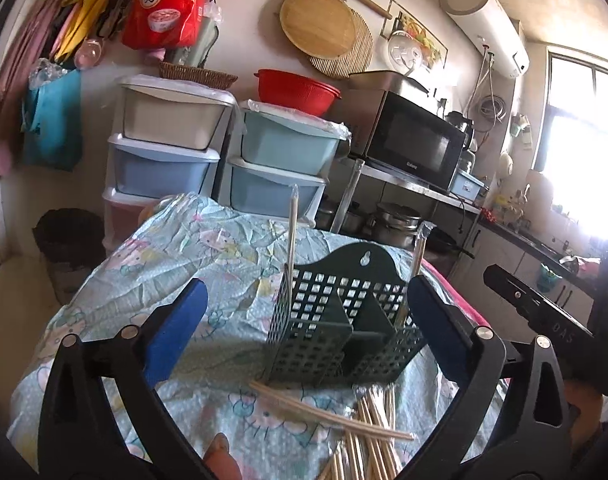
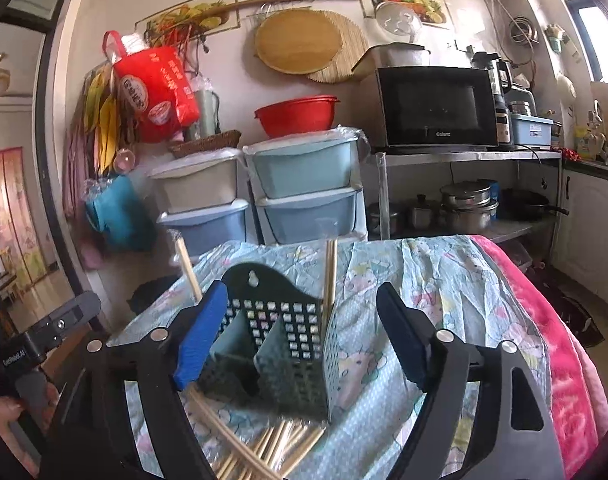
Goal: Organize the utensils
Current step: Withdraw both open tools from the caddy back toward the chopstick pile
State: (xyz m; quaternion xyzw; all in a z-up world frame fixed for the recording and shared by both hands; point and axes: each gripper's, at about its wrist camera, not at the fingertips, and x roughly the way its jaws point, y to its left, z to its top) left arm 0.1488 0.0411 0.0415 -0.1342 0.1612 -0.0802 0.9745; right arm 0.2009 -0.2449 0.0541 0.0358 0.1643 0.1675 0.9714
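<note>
Table w/ light-blue cartoon-print cloth point(image 1: 192, 248) fills the lower half of both views; pink blanket point(image 2: 564, 340) along its edge at 3 o'clock shows broadly only in the right wrist view. Behind, at 12 o'clock, stacked plastic drawers point(image 1: 164, 148), red bowl point(image 1: 296, 90) on the 2nd stack. Black microwave point(image 2: 436, 106) at 1 o'clock, "Galanz" readable on its front in the right view; in the left view the logo is too blurred to be sure. White water heater point(image 1: 484, 24) at 1 o'clock is whole only in the left view. Red bag point(image 1: 166, 0) at 11 o'clock carries large Chinese characters; I can't read them w/ certainty. Doorway to another room point(image 2: 8, 200) at 9 o'clock: right view only.

Dark green perforated utensil holder point(image 1: 344, 320) stands upright mid-table, 3 compartments. One wrapped chopstick pair point(image 1: 292, 240) stands in the end compartment at 11 o'clock of the holder, another wrapped pair point(image 1: 420, 252) in the end at 1 o'clock. Loose chopstick pile point(image 1: 368, 432) lies on the cloth at 6 o'clock, just in front of the holder.

Left gripper point(image 1: 308, 324): jaws spread wide, nothing between the blue pads but the holder beyond. Right gripper point(image 2: 304, 340): jaws also apart, gripping nothing. Left gripper's body in the right view at 9 o'clock carries small white lettering, not legible. Right gripper body in the left view reads "DAS".
</note>
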